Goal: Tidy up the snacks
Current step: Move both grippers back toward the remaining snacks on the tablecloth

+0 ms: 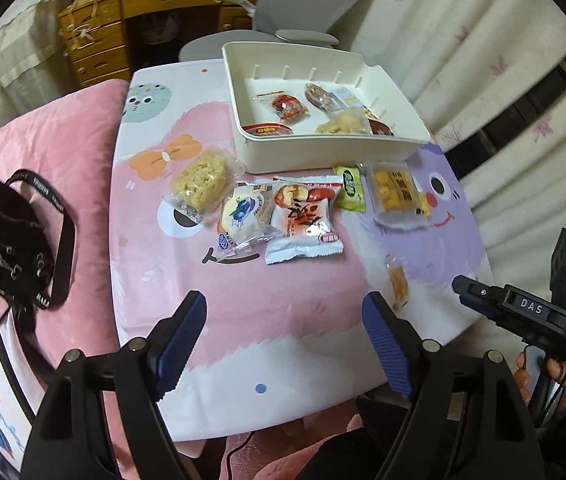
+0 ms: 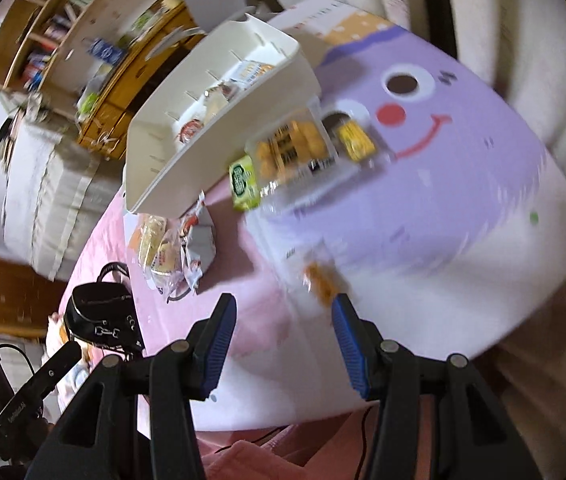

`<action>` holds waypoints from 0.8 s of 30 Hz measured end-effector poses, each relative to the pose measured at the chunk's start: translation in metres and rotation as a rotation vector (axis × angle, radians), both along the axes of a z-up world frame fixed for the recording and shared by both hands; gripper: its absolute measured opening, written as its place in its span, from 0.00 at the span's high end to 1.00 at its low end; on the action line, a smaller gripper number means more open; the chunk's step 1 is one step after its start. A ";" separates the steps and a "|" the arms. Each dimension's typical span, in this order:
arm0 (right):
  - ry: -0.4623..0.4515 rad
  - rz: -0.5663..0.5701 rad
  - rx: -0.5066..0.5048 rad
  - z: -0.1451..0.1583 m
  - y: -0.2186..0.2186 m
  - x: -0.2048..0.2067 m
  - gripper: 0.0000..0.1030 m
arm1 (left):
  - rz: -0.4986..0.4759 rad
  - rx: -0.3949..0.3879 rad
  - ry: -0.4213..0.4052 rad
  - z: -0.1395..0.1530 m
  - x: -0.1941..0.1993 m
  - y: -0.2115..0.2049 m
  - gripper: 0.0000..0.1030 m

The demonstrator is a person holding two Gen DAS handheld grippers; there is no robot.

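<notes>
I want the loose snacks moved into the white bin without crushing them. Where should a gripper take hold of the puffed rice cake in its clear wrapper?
Take the puffed rice cake across its shorter width, coming down from above with the open left gripper. It lies flat and alone at the left end of the row; the crimped wrapper ends are probably too flimsy.

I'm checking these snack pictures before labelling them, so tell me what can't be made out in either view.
- Small orange packet: contents unreadable; motion blur in the right wrist view, and the left gripper finger cuts it off in the left wrist view.
- Snacks in the white bin: the near wall hides the front packets' lower parts in the left wrist view.
- Shelf items behind: blurred in the right wrist view.
- Right gripper: open and empty, but its target cannot be told.
</notes>
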State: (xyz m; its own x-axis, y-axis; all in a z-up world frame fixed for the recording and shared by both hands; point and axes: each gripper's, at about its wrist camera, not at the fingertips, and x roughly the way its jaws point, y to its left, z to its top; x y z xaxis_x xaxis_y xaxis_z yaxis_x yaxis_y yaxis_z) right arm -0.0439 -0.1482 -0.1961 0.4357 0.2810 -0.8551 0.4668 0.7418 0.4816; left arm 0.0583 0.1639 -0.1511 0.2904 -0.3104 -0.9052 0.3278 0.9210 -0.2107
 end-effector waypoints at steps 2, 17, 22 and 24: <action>0.011 -0.029 0.013 -0.006 0.009 -0.008 0.52 | -0.036 0.002 0.005 -0.003 0.000 0.002 0.22; 0.172 -0.078 -0.038 -0.042 0.039 -0.020 0.52 | -0.070 -0.013 0.111 -0.034 0.029 -0.013 0.17; 0.260 -0.076 -0.057 -0.059 0.031 -0.009 0.52 | -0.085 -0.017 0.133 -0.039 0.047 -0.027 0.17; 0.282 -0.074 -0.061 -0.064 0.026 -0.001 0.52 | -0.088 -0.009 0.147 -0.042 0.057 -0.034 0.17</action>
